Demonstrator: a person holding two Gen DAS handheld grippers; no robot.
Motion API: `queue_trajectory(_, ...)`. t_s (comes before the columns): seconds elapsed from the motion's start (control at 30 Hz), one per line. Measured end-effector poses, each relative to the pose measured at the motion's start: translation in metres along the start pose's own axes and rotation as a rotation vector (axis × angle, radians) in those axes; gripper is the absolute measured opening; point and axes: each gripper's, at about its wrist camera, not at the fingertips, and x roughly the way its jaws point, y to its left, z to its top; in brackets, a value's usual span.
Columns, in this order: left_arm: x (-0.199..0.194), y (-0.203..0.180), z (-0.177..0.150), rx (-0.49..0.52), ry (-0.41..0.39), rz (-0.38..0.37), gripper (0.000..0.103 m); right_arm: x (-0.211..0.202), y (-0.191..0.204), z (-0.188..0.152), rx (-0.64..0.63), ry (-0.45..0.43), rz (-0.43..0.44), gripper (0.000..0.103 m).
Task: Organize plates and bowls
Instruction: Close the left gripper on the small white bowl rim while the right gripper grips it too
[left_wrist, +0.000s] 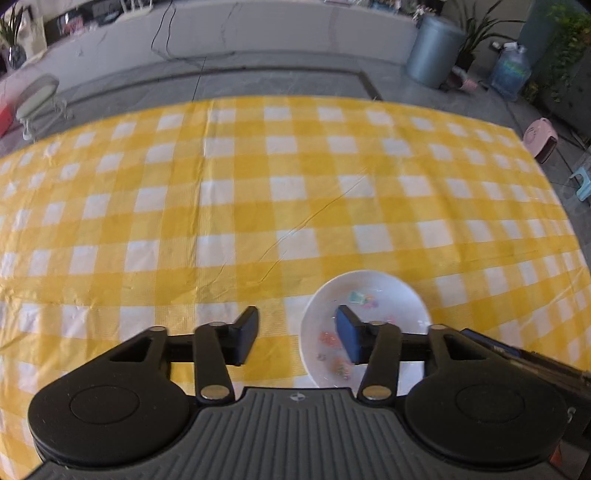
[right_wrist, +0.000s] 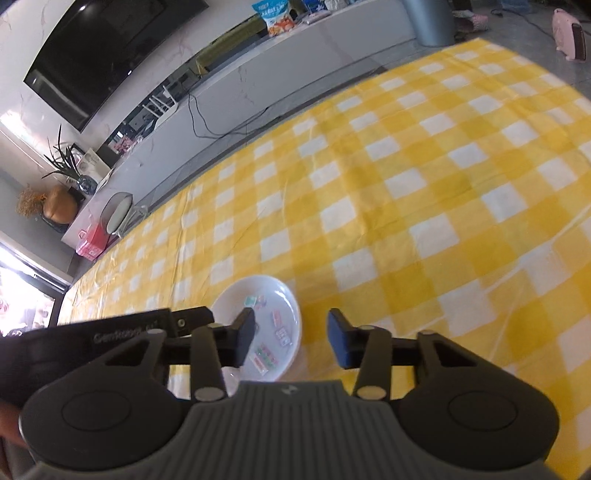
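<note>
Left wrist view shows the left gripper (left_wrist: 295, 334) open-fingered beside the white plate (left_wrist: 384, 291) on the checked desk (left_wrist: 258, 192), the right gripper (right_wrist: 291, 338) likewise open and empty, apparently both poised to grasp its rim.

The white plate (left_wrist: 388, 295) loses its near rim behind the left gripper (left_wrist: 297, 334), the right gripper (right_wrist: 291, 341) covers its lower edge too, and the small coloured prints inside stay too blurred to make out.
</note>
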Motion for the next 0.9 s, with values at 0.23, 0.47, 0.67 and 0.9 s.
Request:
queue_trajectory(0.23, 0.01, 0.005, -0.003, -0.01, 0.031, -0.015, 0.031, 0.018, -0.008, -0.004, 0.023, 0.037, 0.01, 0.026)
queue_trajectory(0.47, 0.01, -0.006, 0.002, 0.03, 0.053, -0.018, 0.01, 0.023, -0.001, -0.011, -0.028, 0.038, 0.007, 0.007)
queue_trajectory(0.67, 0.005, -0.016, 0.003, 0.056, 0.064, 0.02, 0.009, 0.021, -0.004, -0.01, -0.008, 0.03, 0.005, 0.004)
queue_trajectory(0.9, -0.021, -0.024, -0.003, 0.048, 0.033, 0.023, 0.006, 0.001, -0.004, -0.008, 0.006, 0.013, 0.018, 0.003)
